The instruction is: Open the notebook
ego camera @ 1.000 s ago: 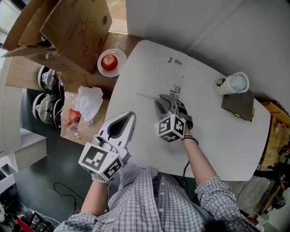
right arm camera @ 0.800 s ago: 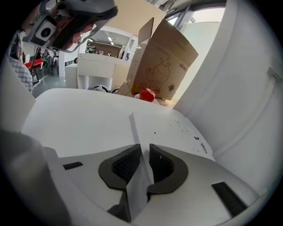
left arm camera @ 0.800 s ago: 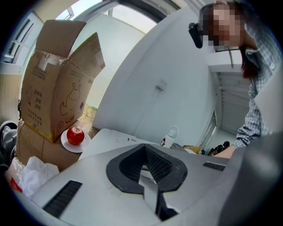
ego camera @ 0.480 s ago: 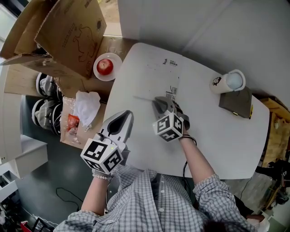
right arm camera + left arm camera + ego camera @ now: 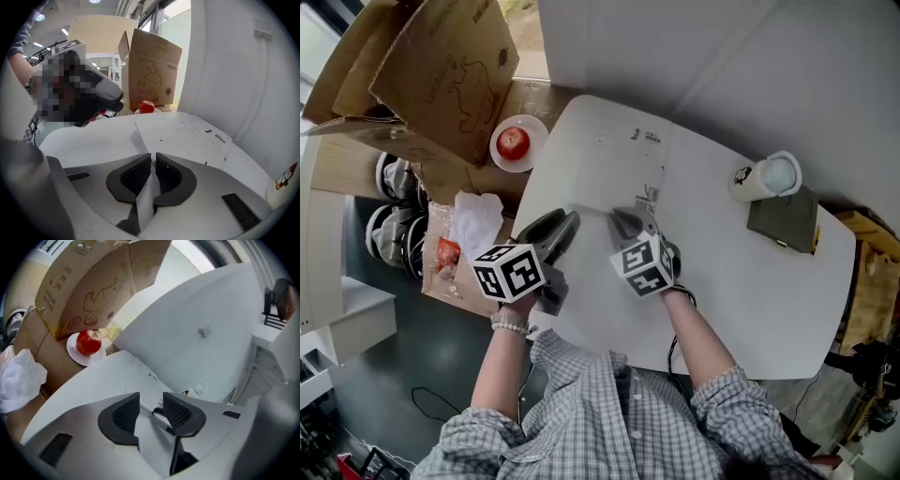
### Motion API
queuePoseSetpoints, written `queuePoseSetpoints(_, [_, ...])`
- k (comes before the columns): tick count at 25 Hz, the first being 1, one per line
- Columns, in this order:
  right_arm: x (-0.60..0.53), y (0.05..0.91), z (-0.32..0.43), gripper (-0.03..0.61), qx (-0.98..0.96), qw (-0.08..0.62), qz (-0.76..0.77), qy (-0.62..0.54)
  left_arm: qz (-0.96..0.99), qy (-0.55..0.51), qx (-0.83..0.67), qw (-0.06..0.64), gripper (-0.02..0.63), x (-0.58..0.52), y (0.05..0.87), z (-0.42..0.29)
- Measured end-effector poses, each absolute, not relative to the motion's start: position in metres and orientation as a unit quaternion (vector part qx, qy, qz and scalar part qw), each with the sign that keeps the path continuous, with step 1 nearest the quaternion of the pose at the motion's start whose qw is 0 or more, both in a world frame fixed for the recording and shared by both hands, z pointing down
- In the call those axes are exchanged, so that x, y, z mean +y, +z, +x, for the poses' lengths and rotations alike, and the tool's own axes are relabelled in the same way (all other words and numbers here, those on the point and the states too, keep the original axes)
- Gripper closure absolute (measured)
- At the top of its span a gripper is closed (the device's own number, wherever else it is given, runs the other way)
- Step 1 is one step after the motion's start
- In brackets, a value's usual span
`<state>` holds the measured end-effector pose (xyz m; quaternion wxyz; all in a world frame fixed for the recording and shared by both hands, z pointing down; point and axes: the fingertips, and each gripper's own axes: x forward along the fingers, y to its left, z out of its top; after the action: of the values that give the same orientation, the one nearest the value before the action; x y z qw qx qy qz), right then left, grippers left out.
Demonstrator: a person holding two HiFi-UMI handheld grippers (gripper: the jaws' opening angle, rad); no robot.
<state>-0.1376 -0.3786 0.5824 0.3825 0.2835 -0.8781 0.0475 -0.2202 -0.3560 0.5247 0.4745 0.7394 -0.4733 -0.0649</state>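
A thin white notebook [image 5: 623, 159] lies flat on the white table [image 5: 750, 291], with small print near its far edge. My right gripper [image 5: 623, 221] is shut on the near edge of the notebook's cover [image 5: 183, 133], and the white sheet stands pinched between its pads [image 5: 140, 176]. My left gripper [image 5: 565, 225] is over the table's left part, just left of the right one. Its jaws have just been opening and now stand apart [image 5: 151, 401] with nothing pressed between the pads.
A paper cup [image 5: 766, 176] and a dark flat book-like item [image 5: 785, 220] sit at the table's far right. Off the left edge are a cardboard box [image 5: 422, 66], an apple on a white plate [image 5: 514, 142] and a crumpled white bag [image 5: 478, 220].
My left gripper came from beyond the table's near left edge to a spot over the table beside the right gripper, rolled, and its jaws parted. The right gripper stayed on the cover.
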Motion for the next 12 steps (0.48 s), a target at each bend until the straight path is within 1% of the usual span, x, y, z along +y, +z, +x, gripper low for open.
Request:
queuePoseSetpoints(5, [-0.379,0.580,-0.139,0.535,-0.883,0.370,0.283,0.061,0.704,-0.061,-0.469,0.530,0.431,-0.369,0.556,-0.213])
queuePoseSetpoints(12, [-0.378,0.579,-0.139,0.538,-0.887,0.366,0.275,0.061,0.657,-0.092,-0.478,0.575,0.426,-0.384,0.574,-0.211])
